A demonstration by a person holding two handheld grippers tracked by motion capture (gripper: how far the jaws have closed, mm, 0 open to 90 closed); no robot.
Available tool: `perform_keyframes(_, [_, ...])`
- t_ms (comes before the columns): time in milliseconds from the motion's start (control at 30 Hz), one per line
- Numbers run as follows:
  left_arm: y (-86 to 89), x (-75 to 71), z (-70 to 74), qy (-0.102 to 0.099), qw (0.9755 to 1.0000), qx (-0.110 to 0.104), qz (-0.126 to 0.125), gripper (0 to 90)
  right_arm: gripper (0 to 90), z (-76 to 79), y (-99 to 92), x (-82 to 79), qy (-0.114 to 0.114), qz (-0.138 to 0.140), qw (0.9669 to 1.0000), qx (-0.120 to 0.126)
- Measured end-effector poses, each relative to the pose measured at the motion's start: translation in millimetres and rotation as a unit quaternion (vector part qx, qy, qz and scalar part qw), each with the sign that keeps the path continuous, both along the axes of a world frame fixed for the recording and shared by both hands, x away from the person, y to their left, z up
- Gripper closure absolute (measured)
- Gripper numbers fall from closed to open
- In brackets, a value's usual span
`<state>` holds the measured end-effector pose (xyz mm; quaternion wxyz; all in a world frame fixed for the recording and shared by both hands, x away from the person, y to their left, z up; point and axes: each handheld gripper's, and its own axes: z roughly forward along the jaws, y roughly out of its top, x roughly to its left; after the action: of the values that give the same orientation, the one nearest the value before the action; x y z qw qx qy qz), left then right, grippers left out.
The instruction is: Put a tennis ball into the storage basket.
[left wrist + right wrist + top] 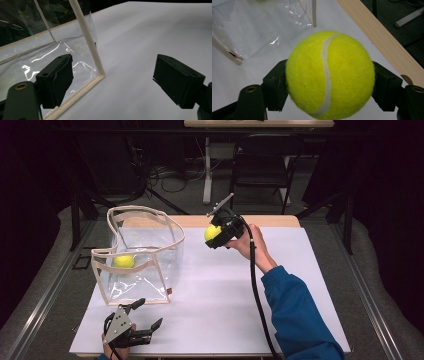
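White surface, dark room. Right tool clamped across ball, raised beside clear bag. Light, fuzzy, springy: grip across widest part. Left tool apart, empty.

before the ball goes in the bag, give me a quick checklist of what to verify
1. Grip: right tool clamps the tennis ball on both sides, seated between the pads: ok.
2. Bag mouth: the clear bag stands upright with its rim open at the top: ok.
3. Room inside: one tennis ball in the bag lies at its left, space beside it: ok.
4. Position: the held ball is to the right of the rim, not above the opening: not ok.
5. Bag steadied: left tool is open near the bag's front corner, gripping nothing: not ok.
6. Path from ball to rim free of obstacles: ok.
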<state>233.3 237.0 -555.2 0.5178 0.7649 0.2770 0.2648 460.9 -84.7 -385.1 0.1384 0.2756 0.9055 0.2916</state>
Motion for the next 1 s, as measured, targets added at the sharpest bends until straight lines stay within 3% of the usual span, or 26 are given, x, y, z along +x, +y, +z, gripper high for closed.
perform_keyframes(1000, [0.8,-0.7,0.6,-0.002,1.0000,-0.001,-0.001,15.9,26.4,25.2,11.7,-0.6,-0.019,0.011,0.9997,0.006])
